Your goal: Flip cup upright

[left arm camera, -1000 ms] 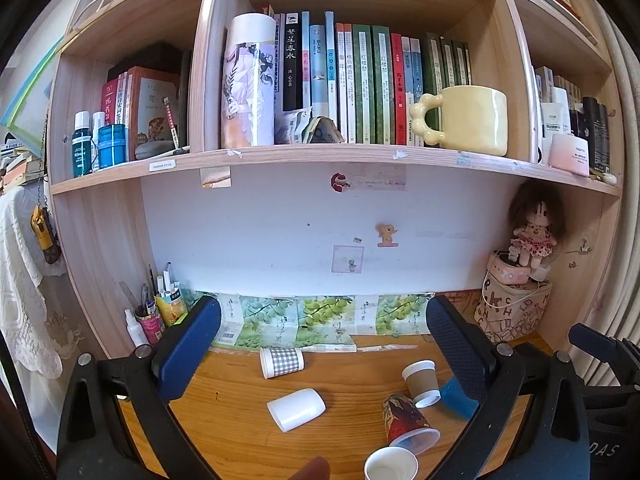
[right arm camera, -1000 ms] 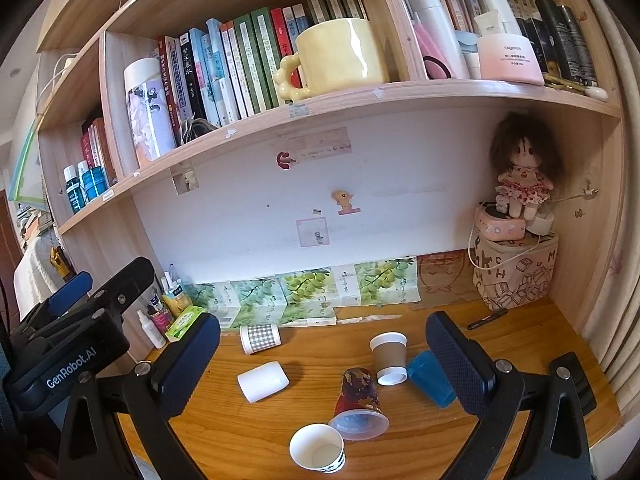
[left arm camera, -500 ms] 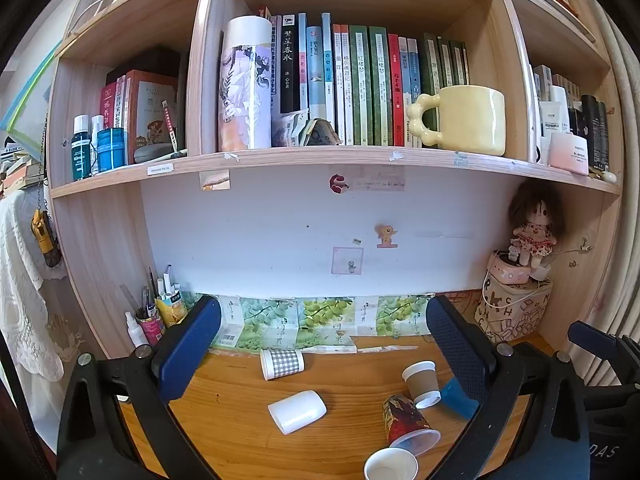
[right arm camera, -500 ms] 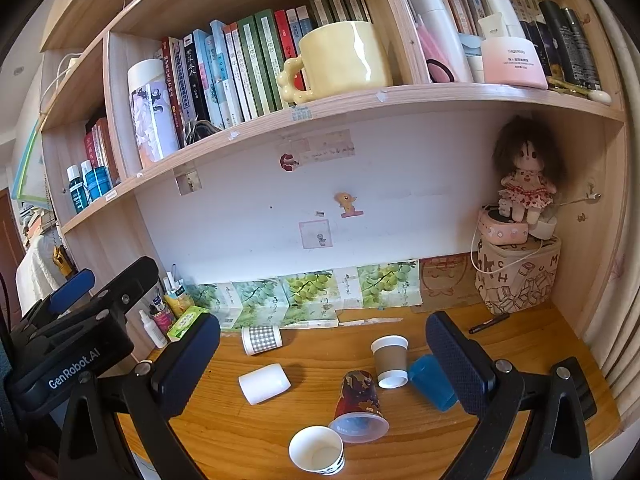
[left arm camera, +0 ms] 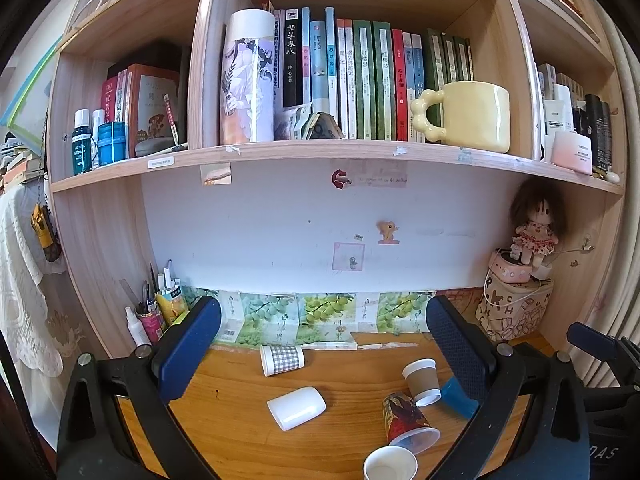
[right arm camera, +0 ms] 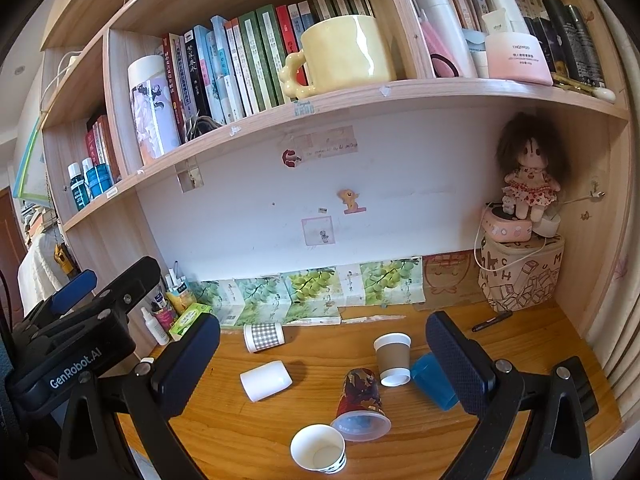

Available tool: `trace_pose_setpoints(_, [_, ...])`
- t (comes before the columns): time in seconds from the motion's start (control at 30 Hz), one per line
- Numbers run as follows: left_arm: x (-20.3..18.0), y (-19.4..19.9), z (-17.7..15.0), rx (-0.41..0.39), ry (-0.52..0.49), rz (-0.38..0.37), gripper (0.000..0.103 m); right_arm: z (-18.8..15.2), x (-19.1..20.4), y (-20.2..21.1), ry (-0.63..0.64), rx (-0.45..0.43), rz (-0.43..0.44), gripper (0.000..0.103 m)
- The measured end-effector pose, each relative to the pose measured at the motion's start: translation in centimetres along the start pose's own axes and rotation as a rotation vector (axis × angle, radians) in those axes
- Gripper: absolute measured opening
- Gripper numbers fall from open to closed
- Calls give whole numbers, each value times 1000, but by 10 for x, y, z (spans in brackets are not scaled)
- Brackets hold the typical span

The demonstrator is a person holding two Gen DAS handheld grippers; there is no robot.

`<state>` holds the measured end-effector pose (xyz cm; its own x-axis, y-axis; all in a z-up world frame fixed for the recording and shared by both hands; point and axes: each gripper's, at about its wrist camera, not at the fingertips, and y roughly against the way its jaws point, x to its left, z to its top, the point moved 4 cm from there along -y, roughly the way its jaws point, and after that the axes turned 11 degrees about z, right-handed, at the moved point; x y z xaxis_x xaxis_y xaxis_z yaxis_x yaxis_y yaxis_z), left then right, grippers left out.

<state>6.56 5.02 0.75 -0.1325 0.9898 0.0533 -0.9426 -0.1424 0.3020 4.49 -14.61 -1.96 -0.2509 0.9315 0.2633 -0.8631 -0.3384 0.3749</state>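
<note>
Both claws hang above the near edge of the tabletop (right arm camera: 520, 344), and neither holds anything. The left claw (left arm camera: 322, 344) has its blue pads spread wide, nothing between them. The right claw (right arm camera: 322, 354) is just as wide apart and just as empty. In the right view the left claw's black body shows at the far left, well clear of the cups.

Six cups are scattered on the wood. At the back, near the grape-print paper, a checked cup (right arm camera: 263, 336) lies on its side with its mouth to the left. In front of it a white cup (right arm camera: 266, 380) also lies on its side, apart from the others. In the middle a red patterned cup (right arm camera: 360, 406) is tipped over, its clear rim facing the cameras. Just behind it a brown-sleeved cup (right arm camera: 393, 358) sits tilted, its white mouth down toward the cameras. Beside that, a blue cup (right arm camera: 434, 380) lies on its side, partly hidden by the right claw's pad. Nearest of all, one white cup with a dark pattern (right arm camera: 318, 448) stands upright, mouth open to the top, touching or nearly touching the red cup's rim.

A yellow mug (right arm camera: 344, 54) stands on the shelf above, and a doll (right arm camera: 528, 184) sits on a box in the right corner.
</note>
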Motion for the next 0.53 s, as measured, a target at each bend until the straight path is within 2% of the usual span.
trace_pose_setpoints(0.53, [1,-7,-3,31,10,-1,103,-2,1,-7,-5,26,4,103])
